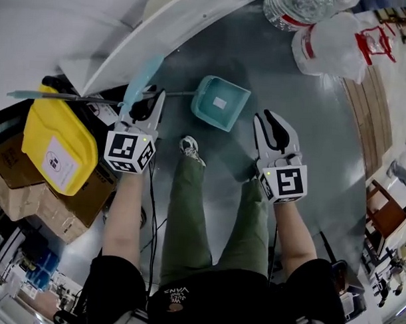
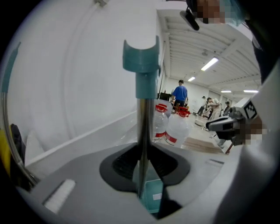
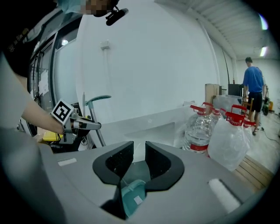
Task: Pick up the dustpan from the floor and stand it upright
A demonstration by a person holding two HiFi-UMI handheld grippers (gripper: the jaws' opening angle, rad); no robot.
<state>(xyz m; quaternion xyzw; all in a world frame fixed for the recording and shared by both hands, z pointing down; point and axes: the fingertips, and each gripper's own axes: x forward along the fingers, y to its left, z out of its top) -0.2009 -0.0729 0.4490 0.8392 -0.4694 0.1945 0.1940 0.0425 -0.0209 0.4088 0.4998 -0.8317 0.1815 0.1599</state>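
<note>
A teal dustpan [image 1: 220, 104] rests with its pan on the grey floor ahead of the person's feet. Its thin metal shaft [image 2: 143, 127] rises upright between my left gripper's jaws and ends in a teal grip [image 2: 140, 61]. My left gripper [image 1: 146, 101] is shut on that shaft, left of the pan. My right gripper [image 1: 274, 124] hovers to the pan's right, open, with nothing between its fingers. In the right gripper view the pan [image 3: 131, 199] shows far below the gap of the right gripper [image 3: 139, 157], and the left gripper [image 3: 72, 123] holds the shaft at the left.
A yellow plastic piece [image 1: 57, 146] lies on cardboard boxes [image 1: 35, 199] at the left, with another long rod [image 1: 59, 96] above it. Water bottles [image 1: 327, 36] and a wooden pallet [image 1: 368, 104] stand far right. A white curved panel [image 1: 181, 21] runs behind. The person's shoe [image 1: 189, 147] is near the pan.
</note>
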